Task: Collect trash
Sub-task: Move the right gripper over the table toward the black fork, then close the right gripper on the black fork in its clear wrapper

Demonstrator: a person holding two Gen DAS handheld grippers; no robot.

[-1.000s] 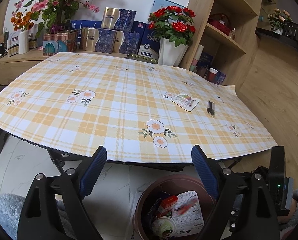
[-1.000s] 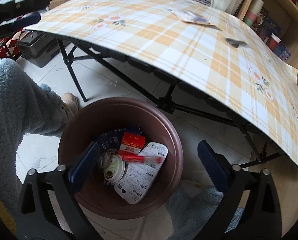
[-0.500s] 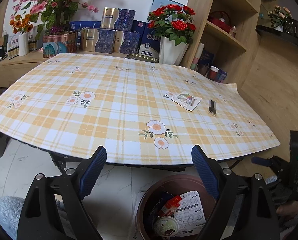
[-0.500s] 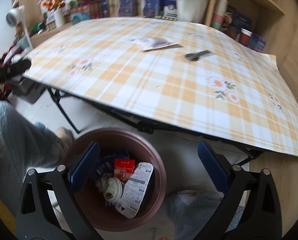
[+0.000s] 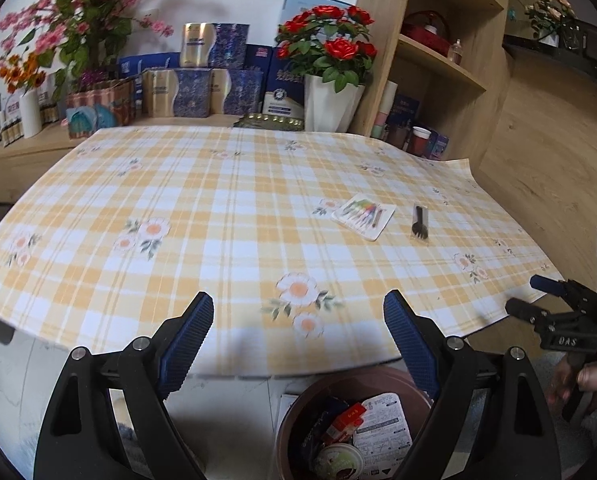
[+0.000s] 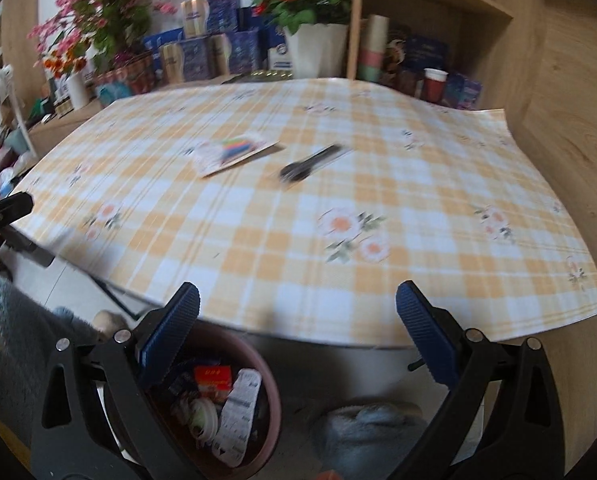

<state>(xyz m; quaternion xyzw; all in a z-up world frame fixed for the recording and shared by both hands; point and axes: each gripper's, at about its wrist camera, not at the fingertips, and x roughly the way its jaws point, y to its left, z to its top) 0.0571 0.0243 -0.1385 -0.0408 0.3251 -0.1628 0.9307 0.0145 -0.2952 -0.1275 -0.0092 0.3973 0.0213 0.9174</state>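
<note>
A flat white packet with coloured print (image 5: 363,216) and a small black plastic fork (image 5: 419,221) lie on the yellow plaid tablecloth (image 5: 226,208), right of centre. Both also show in the right wrist view, the packet (image 6: 234,152) and the fork (image 6: 310,164), blurred. A brown bin (image 5: 298,412) with several wrappers stands on the floor below the table's near edge; it also shows in the right wrist view (image 6: 268,384). My left gripper (image 5: 298,312) is open and empty at the table's front edge. My right gripper (image 6: 298,304) is open and empty, also seen in the left wrist view (image 5: 538,292).
Red roses in a white vase (image 5: 330,100), pink flowers (image 5: 78,24) and blue boxes (image 5: 202,88) stand behind the table. A wooden shelf unit (image 5: 438,60) is at the back right. Folding table legs (image 6: 114,296) and a grey fluffy slipper (image 6: 370,432) are by the bin.
Both grippers have risen from over the bin to the level of the table edge. The right view swung up from the bin to the tabletop. Both stayed open.
</note>
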